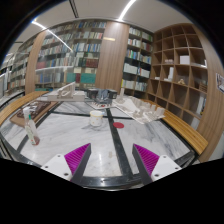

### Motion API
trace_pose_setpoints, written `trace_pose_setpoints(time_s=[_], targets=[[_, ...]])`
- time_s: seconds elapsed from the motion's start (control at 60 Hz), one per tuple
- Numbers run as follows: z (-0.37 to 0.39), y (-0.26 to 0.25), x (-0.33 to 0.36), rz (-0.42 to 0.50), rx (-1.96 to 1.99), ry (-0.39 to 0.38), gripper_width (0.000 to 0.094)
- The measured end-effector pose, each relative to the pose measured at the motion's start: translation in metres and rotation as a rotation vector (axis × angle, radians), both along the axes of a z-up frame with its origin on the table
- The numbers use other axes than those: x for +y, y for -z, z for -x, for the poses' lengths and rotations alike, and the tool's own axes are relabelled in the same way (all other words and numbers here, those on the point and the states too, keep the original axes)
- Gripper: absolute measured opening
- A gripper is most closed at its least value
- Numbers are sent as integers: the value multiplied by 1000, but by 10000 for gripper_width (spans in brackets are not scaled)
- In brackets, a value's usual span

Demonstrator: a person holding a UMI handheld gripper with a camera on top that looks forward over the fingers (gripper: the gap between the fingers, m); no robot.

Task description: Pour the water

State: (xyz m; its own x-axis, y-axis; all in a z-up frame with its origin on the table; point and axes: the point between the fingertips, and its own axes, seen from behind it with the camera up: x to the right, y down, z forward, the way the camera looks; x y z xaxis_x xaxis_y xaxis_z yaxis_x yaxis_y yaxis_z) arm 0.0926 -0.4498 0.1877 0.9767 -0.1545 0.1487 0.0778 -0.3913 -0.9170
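Note:
A small white cup (96,117) stands on the pale marble table (60,135), well beyond my fingers. A small red thing (118,125) lies on the table just right of the cup. My gripper (112,160) is open and empty, held above the near part of the table, with its magenta pads (78,157) spread wide apart. Nothing stands between the fingers. No water vessel other than the cup can be made out.
A dark strip (118,140) runs along the table from the fingers toward the far side. Wooden benches (185,130) flank the table. White crumpled things (140,108) lie at the far right of the table. Bookshelves (90,55) fill the back wall.

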Motion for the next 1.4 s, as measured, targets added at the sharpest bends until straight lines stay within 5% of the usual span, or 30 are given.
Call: trace_pose_setpoints(time_s=[0.233,0.633,0.9,0.967,1.05,1.217,1.4], targets=[[61,37,-1,25,31,-101,854],[330,78,68,-28,142,-448,853],[410,101,159,-79,183,-446,812],[421,108,172,-92,165,-451,739],[422,108,186,-135,135,-439,535],[421,108,194,-148,159,-430,408],[425,92,193,-136,263,-472,392]])
